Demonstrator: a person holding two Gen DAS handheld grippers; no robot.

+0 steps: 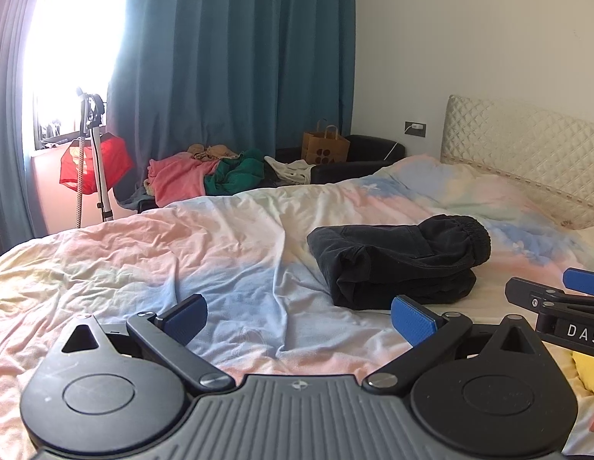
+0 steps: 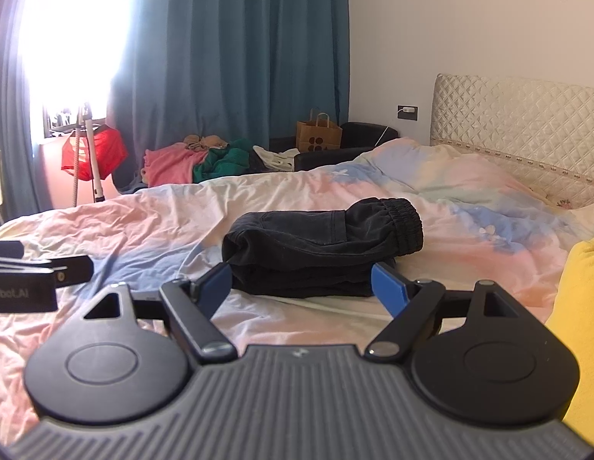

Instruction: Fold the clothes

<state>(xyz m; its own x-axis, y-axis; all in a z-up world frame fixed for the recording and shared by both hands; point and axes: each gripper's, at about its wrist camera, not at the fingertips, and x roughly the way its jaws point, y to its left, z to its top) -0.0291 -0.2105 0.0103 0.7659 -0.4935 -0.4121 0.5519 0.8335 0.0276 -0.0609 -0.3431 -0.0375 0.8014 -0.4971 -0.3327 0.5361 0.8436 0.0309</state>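
Already the black garment (image 2: 320,253) lies folded into a compact bundle on the bed (image 2: 143,211), just ahead of the right hand-held gripper (image 2: 301,287) and ahead-right of the left hand-held gripper (image 1: 299,320). Both are spread, holding nothing. Unfolded clothes (image 2: 205,163) far beyond likely remain.

Black pants (image 2: 320,253), folded, flat on bed (image 2: 143,214).

Daylight from window (image 1: 67,38) at upper left, blown out to white glare. Room evenly bright; soft shadows on bed (image 2: 143,214). Fisheye bending at edges; dark corner vignette.
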